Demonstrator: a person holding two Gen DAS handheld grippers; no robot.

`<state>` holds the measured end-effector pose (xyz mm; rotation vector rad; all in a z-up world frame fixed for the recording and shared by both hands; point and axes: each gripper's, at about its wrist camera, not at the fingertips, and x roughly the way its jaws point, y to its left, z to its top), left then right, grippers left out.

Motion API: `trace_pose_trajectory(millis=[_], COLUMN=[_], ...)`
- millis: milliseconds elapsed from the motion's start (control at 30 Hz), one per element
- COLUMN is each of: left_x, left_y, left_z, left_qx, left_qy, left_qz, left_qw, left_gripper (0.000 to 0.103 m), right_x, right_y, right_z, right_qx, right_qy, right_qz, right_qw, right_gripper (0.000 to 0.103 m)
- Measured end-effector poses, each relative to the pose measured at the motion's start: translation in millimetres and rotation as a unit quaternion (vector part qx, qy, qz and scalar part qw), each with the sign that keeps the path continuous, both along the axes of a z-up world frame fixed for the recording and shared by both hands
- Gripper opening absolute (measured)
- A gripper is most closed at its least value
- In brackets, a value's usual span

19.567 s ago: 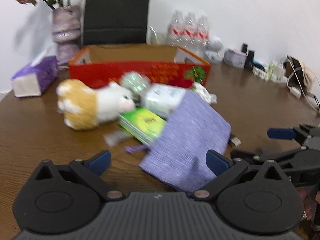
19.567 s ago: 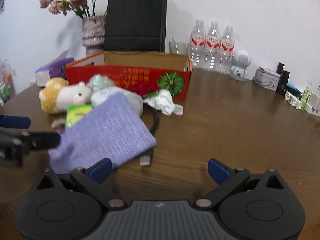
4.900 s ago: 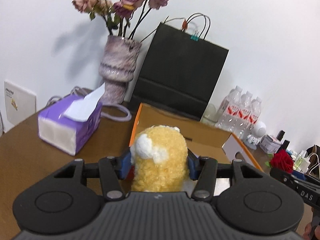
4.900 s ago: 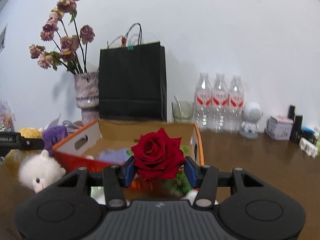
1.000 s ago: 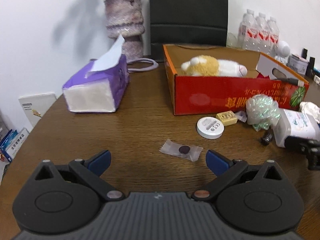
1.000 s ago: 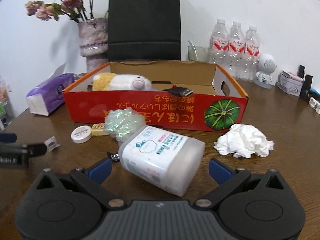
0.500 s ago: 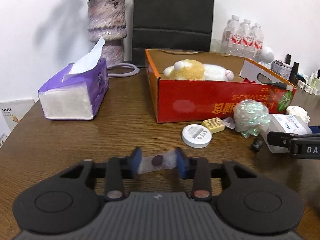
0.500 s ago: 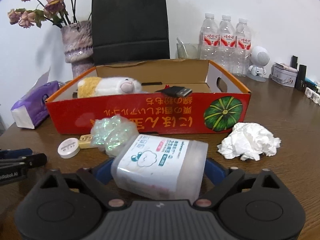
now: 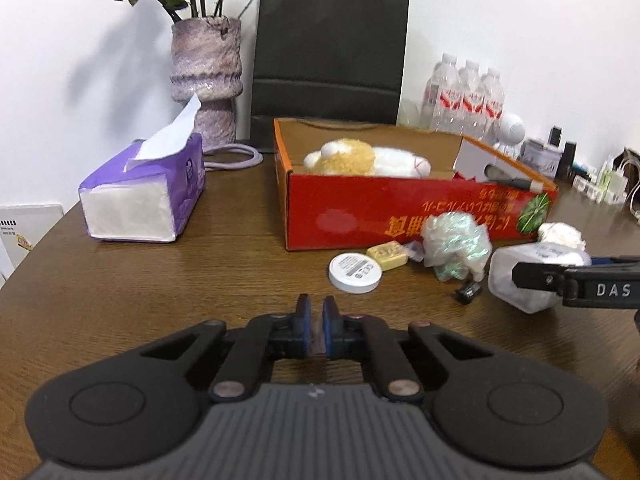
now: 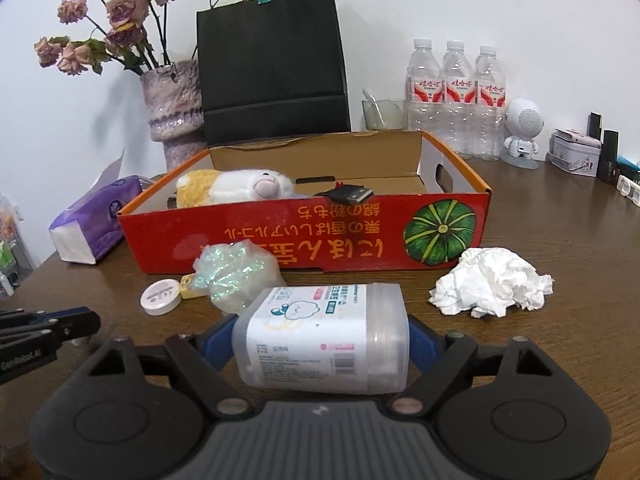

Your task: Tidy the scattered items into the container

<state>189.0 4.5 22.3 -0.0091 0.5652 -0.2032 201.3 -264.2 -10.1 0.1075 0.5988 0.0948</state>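
My left gripper (image 9: 314,312) is shut low over the table, pinching a small clear packet (image 9: 318,342), of which only a sliver shows between the pads. My right gripper (image 10: 318,338) is closing on a white wipes canister (image 10: 324,348) lying on its side, and both pads touch its ends. The red cardboard box (image 10: 304,232) stands behind, holding a plush toy (image 10: 232,188) and a black USB plug (image 10: 348,196). In front of the box lie a white round tin (image 9: 355,271), a yellow block (image 9: 387,256), an iridescent wrapper ball (image 9: 456,246) and a crumpled tissue (image 10: 492,286).
A purple tissue box (image 9: 144,196) sits left of the box. A vase of dried flowers (image 9: 206,80) and a black paper bag (image 9: 328,60) stand behind it. Water bottles (image 10: 456,96), a white robot figure (image 10: 522,132) and small cosmetics line the back right.
The left jaws went from wide open to shut on the clear packet. The right jaws narrowed around the wipes canister, which now lies square between the pads.
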Motion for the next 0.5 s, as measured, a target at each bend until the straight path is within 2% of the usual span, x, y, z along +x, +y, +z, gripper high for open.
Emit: trace_pose_trajectory(millis=[167,500], left_x=[-5.9,-11.5], left_y=[3.3,-9.3], left_z=[10.9,24.8], left_qx=[-0.020,-0.034], left_qy=[-0.011,-0.021], left_qz=[0.008,0.001], left_qw=[0.9997,0.9992], left_gripper=[0.004,0.004], right_x=[-7.6,-16.9], right_y=[-8.1,-16.3], right_z=[4.5,14.0], right_qx=[0.003,0.008], right_qy=[-0.012,-0.028], right_qz=[0.000,0.006], right_qw=[1.000,1.000], right_gripper=[0.082,0.082])
